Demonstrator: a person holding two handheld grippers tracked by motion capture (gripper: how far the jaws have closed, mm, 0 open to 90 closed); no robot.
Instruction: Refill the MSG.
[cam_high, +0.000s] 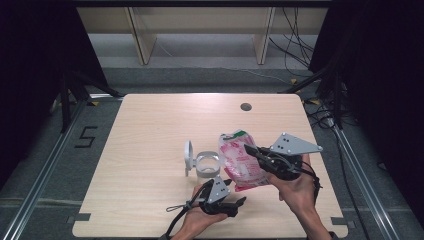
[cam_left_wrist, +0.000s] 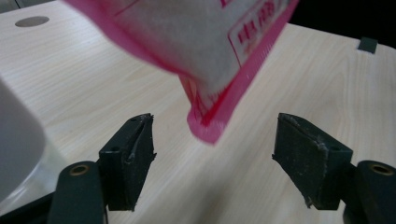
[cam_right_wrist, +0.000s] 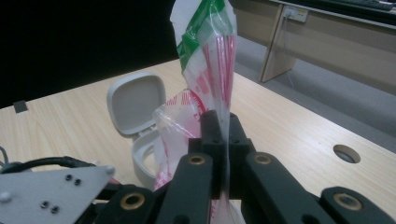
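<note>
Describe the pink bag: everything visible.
The bag is a clear plastic pouch with pink-red print, a green band near its torn top and white powdery contents. The right tongs are shut on its upper film, holding it lifted and tilted beside the open-lidded white container. Its pink-sealed bottom corner hangs above the table just beyond the left tongs, whose jaws stand open, not touching it.

A recording lab, set up for capture

Black curtains (cam_high: 30, 60) at nine and three o'clock, floor rails (cam_high: 45, 170), loose cables (cam_high: 295, 40) at one o'clock, and a bare wooden table (cam_high: 150, 130) mid-frame.
</note>
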